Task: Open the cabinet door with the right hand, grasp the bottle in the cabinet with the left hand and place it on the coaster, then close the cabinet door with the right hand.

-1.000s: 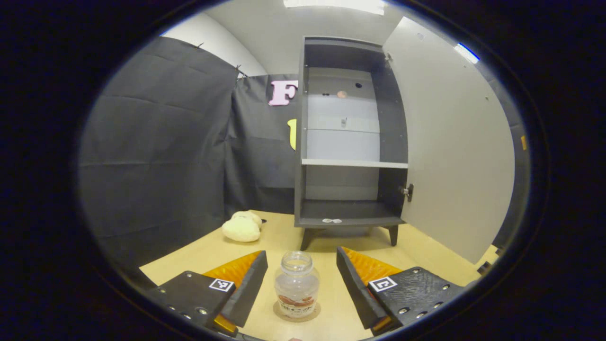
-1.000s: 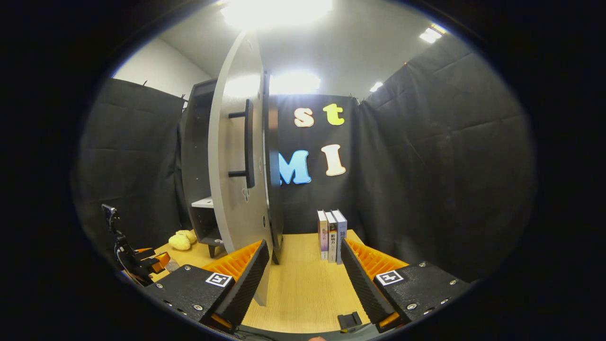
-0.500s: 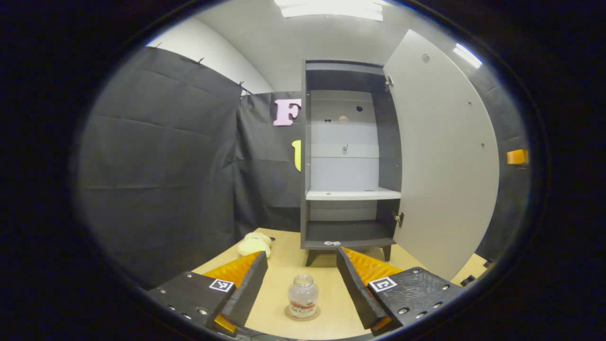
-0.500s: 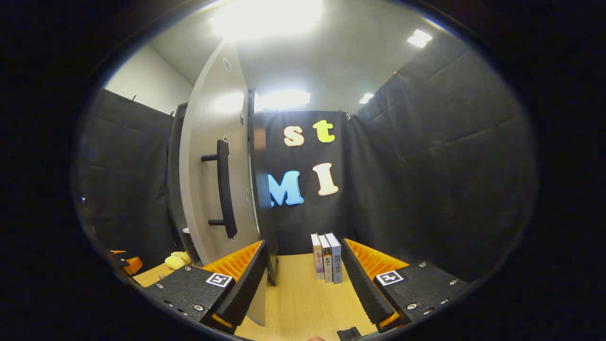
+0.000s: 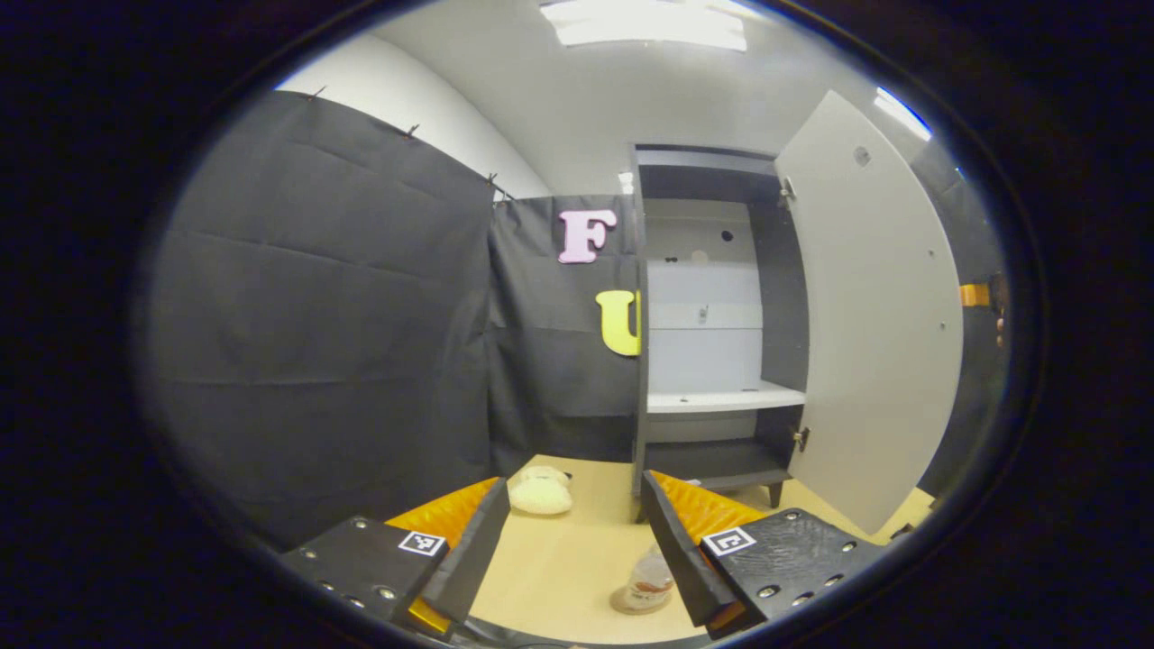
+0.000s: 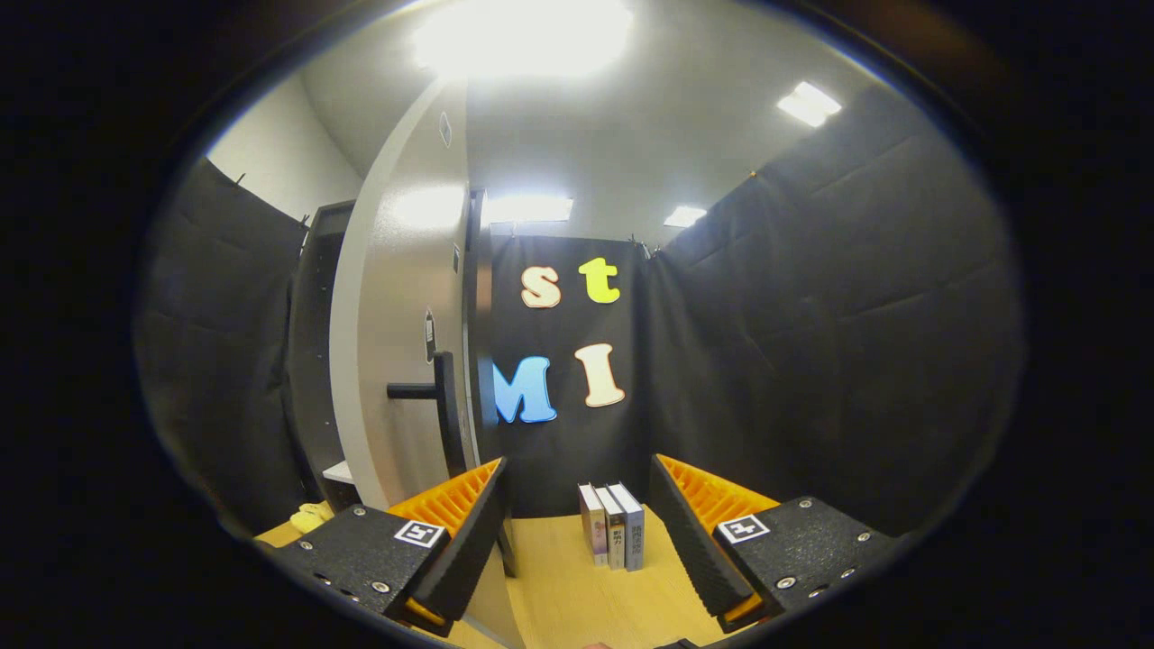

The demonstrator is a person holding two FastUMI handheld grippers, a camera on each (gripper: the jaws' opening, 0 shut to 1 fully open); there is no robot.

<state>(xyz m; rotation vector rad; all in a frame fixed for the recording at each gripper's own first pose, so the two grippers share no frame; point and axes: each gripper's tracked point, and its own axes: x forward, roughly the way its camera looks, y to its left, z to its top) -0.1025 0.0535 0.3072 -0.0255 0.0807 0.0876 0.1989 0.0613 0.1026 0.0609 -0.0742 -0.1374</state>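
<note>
Cabinet door [image 5: 870, 315] swung wide. Bottle [image 5: 649, 581] on coaster [image 5: 631, 602], partly behind left tool [image 5: 575, 541] finger. Both tools spread wide, empty; right tool [image 6: 577, 532] beside door edge.

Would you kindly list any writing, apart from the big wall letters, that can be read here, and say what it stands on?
No text can be read for certain.
Label on the bottle: some print, too blurred to read.
Spines of the books: characters, too small to read.
Small sticker on the cabinet door: too small to read.
</note>
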